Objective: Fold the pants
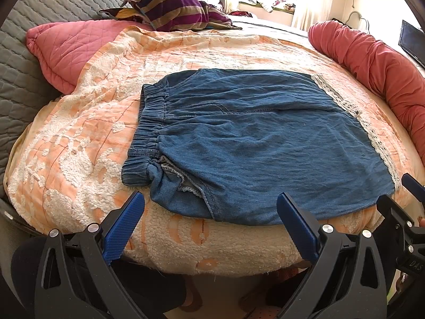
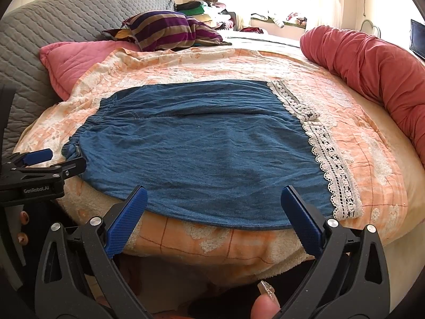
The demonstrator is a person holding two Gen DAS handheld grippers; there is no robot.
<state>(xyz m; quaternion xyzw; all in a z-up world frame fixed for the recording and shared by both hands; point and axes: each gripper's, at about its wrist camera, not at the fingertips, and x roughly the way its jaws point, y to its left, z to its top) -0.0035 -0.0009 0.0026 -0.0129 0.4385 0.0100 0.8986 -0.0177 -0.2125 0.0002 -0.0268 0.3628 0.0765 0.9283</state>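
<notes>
Blue denim pants (image 1: 252, 143) with an elastic waistband at the left and white lace trim (image 1: 372, 133) at the right lie flat on the orange-and-white bedspread (image 1: 79, 138). They look folded in half lengthwise. My left gripper (image 1: 211, 204) is open and empty, just in front of the near edge by the waistband end. My right gripper (image 2: 213, 199) is open and empty, just in front of the near edge of the pants (image 2: 199, 154) toward the lace trim (image 2: 332, 164). Each gripper shows at the side of the other's view.
A pink quilted pillow (image 1: 61, 50) lies at the left, a striped purple pillow (image 1: 172, 10) at the back, and a long red bolster (image 1: 377, 66) along the right. A grey quilted headboard (image 1: 24, 61) is at the left. The bed's front edge (image 2: 225, 250) is directly below the grippers.
</notes>
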